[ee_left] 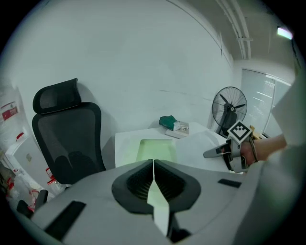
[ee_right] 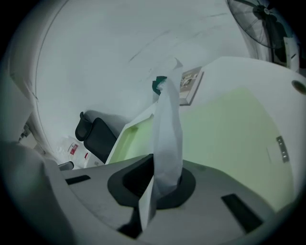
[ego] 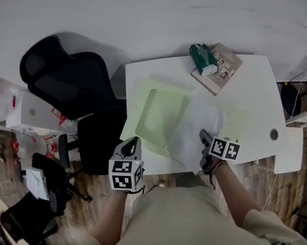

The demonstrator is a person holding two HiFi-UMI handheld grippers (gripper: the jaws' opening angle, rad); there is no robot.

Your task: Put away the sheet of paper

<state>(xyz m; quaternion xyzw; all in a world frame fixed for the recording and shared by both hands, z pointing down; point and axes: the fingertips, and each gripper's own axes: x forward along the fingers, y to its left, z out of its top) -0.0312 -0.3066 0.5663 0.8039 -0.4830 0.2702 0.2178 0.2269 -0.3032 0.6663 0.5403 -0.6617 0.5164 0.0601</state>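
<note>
An open light green folder (ego: 161, 118) lies on the white table (ego: 251, 94). A white sheet of paper (ego: 198, 121) lies partly over the folder's right half. My right gripper (ego: 203, 136) is shut on the sheet's near edge, and in the right gripper view the paper (ee_right: 168, 129) rises crumpled from the closed jaws (ee_right: 155, 167). My left gripper (ego: 132, 144) is at the folder's near left edge. In the left gripper view its jaws (ee_left: 153, 165) are shut on a thin pale green flap of the folder (ee_left: 155, 150). The right gripper (ee_left: 215, 152) also shows there, to the right.
A book (ego: 222, 70) with a green packet (ego: 202, 58) on it lies at the table's far right. A black office chair (ego: 74, 85) stands left of the table, a fan (ee_left: 230, 107) to the right. A round cable hole (ego: 273, 134) is near the table's right front corner.
</note>
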